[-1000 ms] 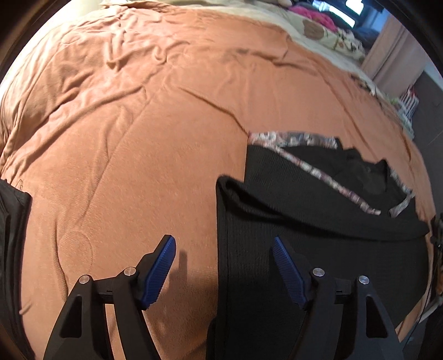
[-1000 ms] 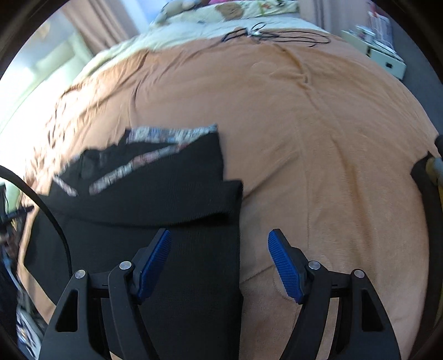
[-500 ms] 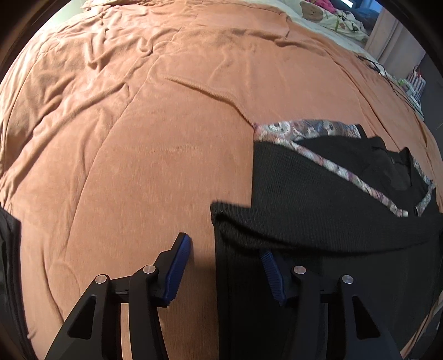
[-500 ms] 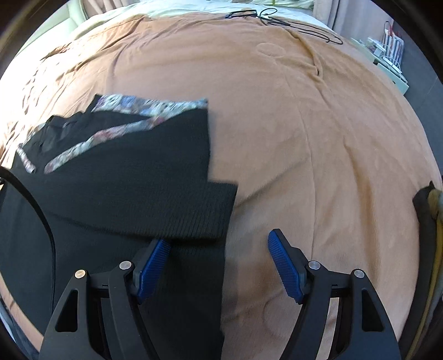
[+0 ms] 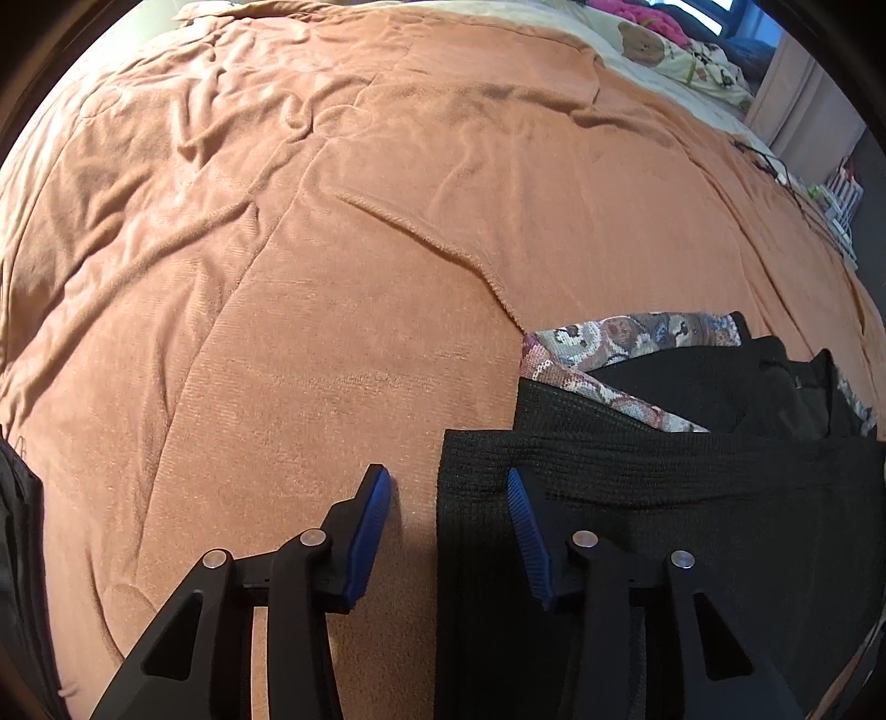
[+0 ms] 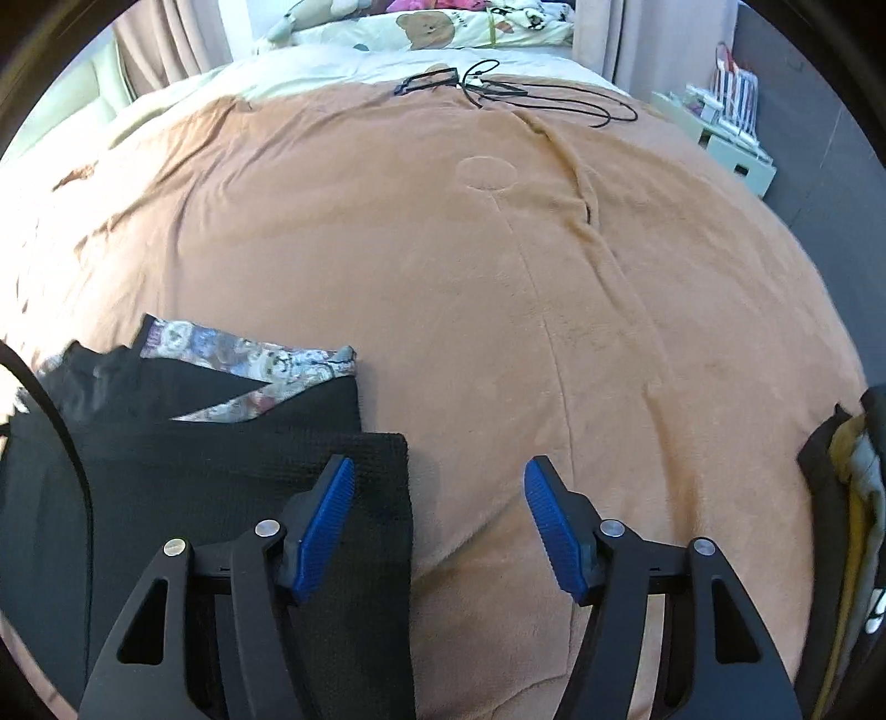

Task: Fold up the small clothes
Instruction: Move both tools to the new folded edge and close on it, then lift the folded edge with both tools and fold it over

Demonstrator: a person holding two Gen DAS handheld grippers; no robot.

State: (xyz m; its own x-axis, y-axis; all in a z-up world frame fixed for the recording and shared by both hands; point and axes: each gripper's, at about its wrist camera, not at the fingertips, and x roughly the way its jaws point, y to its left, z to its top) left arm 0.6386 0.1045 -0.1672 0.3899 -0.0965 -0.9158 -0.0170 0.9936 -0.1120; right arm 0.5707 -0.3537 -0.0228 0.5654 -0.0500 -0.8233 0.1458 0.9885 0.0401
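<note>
A black knit garment [image 5: 664, 498] with patterned floral trim [image 5: 626, 332] lies partly folded on an orange blanket [image 5: 332, 277]. In the left wrist view my left gripper [image 5: 448, 487] is open, straddling the garment's left edge, its right finger over the black fabric. In the right wrist view the garment [image 6: 194, 471] lies at lower left. My right gripper [image 6: 437, 482] is open, straddling the garment's right edge, its left finger over the fabric. Neither holds anything.
Black cables [image 6: 509, 94] lie at the far end of the bed near a bear-print pillow [image 6: 443, 22]. A white shelf unit [image 6: 731, 138] stands at right. Other clothes [image 6: 853, 471] sit at the right edge; dark fabric [image 5: 16, 554] lies at the left edge.
Both grippers moved forward and lower along the garment's side edges. The left jaws narrowed a little but remain open. The folded-over flap stays in place.
</note>
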